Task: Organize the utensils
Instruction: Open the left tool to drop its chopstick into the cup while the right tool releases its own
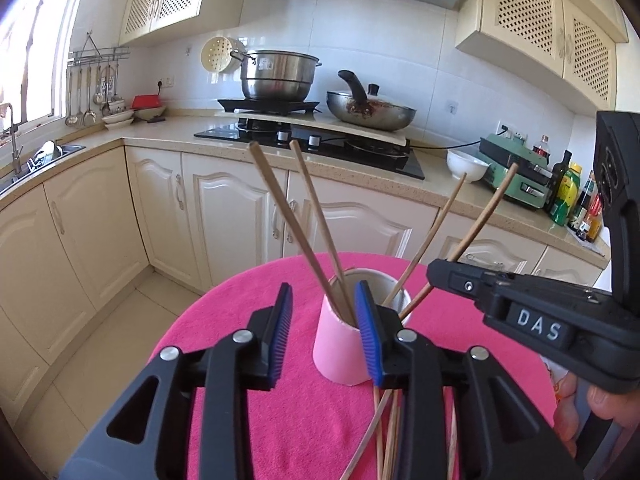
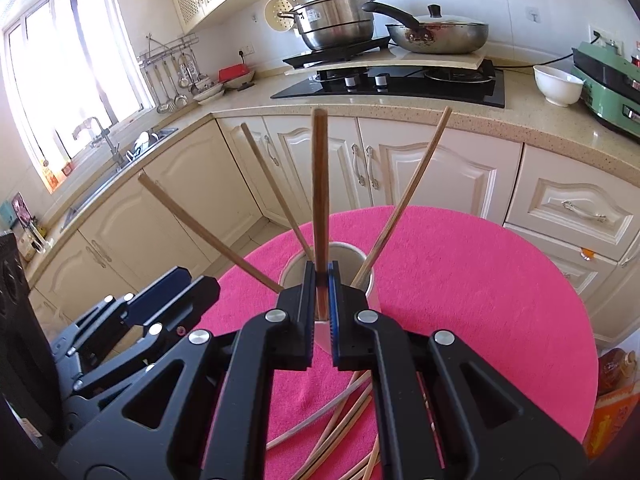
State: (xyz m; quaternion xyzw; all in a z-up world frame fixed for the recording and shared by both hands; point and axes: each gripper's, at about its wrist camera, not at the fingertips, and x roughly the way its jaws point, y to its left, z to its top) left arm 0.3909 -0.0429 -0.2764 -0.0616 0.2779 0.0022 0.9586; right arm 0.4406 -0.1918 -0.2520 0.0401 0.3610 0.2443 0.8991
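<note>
Your right gripper (image 2: pixel 320 296) pinches a brown wooden chopstick (image 2: pixel 319 184) standing upright at frame centre, over the pale pink cylindrical cup (image 1: pixel 340 344). Your left gripper (image 1: pixel 324 320) gapes wide, empty.

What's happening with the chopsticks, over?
Right gripper shut on chopstick over pink cup. Left gripper open beside cup. Loose chopsticks remain on table.
</note>
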